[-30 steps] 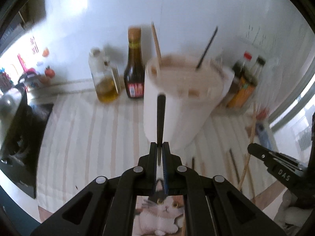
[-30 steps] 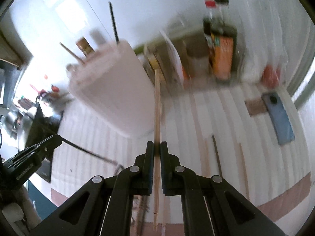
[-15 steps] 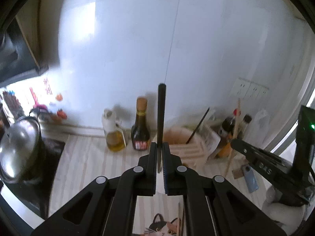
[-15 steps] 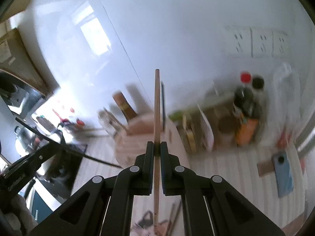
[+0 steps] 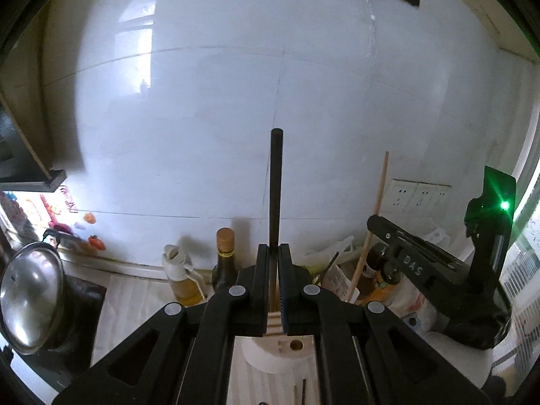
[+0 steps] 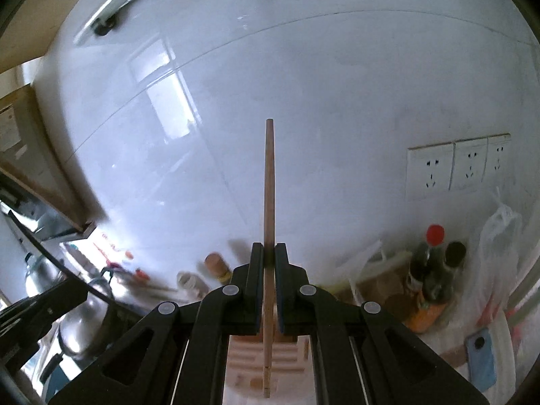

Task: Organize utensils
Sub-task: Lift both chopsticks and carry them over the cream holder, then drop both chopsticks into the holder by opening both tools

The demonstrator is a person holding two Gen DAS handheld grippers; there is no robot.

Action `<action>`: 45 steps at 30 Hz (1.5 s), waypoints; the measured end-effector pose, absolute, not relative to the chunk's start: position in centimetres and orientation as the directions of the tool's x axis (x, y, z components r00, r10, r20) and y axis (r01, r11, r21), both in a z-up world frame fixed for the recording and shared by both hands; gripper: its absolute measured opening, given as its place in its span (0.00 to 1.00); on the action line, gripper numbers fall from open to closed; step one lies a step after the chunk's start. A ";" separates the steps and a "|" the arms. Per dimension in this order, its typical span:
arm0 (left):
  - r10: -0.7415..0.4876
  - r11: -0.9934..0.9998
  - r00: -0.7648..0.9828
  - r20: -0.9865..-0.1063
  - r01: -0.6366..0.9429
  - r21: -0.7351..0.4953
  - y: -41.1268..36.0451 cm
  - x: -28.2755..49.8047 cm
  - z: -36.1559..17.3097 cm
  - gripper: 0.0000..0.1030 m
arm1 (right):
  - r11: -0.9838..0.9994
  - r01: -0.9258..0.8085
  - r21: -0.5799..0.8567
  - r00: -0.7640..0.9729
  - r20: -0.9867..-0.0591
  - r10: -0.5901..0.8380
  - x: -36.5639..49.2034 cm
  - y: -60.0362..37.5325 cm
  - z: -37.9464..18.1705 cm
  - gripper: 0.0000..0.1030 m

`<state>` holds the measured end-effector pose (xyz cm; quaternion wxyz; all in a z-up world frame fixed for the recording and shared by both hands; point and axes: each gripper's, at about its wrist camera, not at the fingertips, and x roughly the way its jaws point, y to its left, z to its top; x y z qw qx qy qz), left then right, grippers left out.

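A steel pot [image 5: 28,295] sits at far left beside an oil bottle [image 5: 184,278] and a sauce bottle [image 5: 224,258]. The left gripper [image 5: 274,253] is clamped on a black chopstick [image 5: 276,185], upright above the white holder [image 5: 287,347]. The right gripper [image 6: 266,253] pinches a wooden chopstick [image 6: 269,185], apparently over the same holder. Wall sockets [image 6: 455,165] stand right.
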<state>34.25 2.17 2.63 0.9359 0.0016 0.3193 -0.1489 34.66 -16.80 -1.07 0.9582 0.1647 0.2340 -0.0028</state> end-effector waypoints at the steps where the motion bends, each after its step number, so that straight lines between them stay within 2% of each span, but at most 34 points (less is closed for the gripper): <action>1: -0.278 0.955 0.745 -0.606 0.281 -0.093 2.0 34.9 2.3 0.02 | 0.945 0.089 0.314 0.894 -0.444 0.064 35.1 -17.0 -1.3 0.06; 9: -0.259 0.957 0.689 -0.677 0.276 -0.085 1.0 39.9 -1.3 0.02 | 0.945 0.113 0.308 0.921 -0.390 0.017 39.0 -17.2 -4.0 0.06; 18: -0.263 0.957 0.631 -0.730 0.267 -0.113 0.9 41.7 -4.2 0.02 | 0.958 0.101 0.268 0.935 -0.354 0.000 39.8 -16.3 -6.8 0.06; 24: -0.269 0.955 0.608 -0.747 0.270 -0.125 0.6 42.0 -4.8 0.03 | 0.963 0.075 0.261 0.921 -0.388 0.033 39.8 -16.2 -7.9 0.06; 32: -0.255 0.960 0.602 -0.757 0.251 -0.124 0.9 41.7 -4.8 0.05 | 0.964 0.052 0.262 0.873 -0.480 0.084 39.6 -16.2 -9.3 0.07; 35: -0.225 0.968 0.619 -0.753 0.231 -0.098 1.0 41.3 -4.5 0.08 | 0.962 0.049 0.269 0.863 -0.497 0.094 39.0 -16.3 -9.4 0.11; 36: -0.218 0.970 0.624 -0.751 0.224 -0.096 1.1 41.0 -4.3 0.08 | 0.962 0.051 0.267 0.862 -0.498 0.093 38.7 -16.3 -9.3 0.15; 38: -0.189 0.976 0.632 -0.751 0.203 -0.075 1.2 40.7 -4.0 0.13 | 0.961 0.047 0.274 0.859 -0.503 0.101 38.0 -16.3 -9.0 0.23; 39: -0.179 0.979 0.639 -0.748 0.194 -0.069 1.3 40.5 -3.7 0.22 | 0.960 0.046 0.277 0.858 -0.504 0.105 37.7 -16.3 -8.9 0.29; 40: -0.168 0.981 0.648 -0.743 0.185 -0.061 1.5 40.2 -3.5 0.42 | 0.959 0.048 0.278 0.858 -0.503 0.102 37.2 -16.3 -8.7 0.35; 41: -0.150 0.984 0.658 -0.738 0.170 -0.049 1.6 39.9 -3.3 0.56 | 0.959 0.047 0.280 0.858 -0.503 0.105 36.8 -16.2 -8.4 0.38; 42: -0.134 0.987 0.675 -0.726 0.155 -0.038 1.9 39.5 -3.0 0.75 | 0.957 0.043 0.287 0.858 -0.502 0.111 36.4 -16.2 -8.3 0.44; 43: -0.127 0.989 0.689 -0.714 0.146 -0.035 2.1 39.1 -2.7 0.80 | 0.956 0.045 0.289 0.858 -0.501 0.111 35.9 -16.2 -8.0 0.51; 45: -0.112 0.991 0.706 -0.699 0.131 -0.026 2.6 38.4 -2.1 0.84 | 0.955 0.038 0.294 0.861 -0.494 0.118 35.0 -16.1 -7.5 0.59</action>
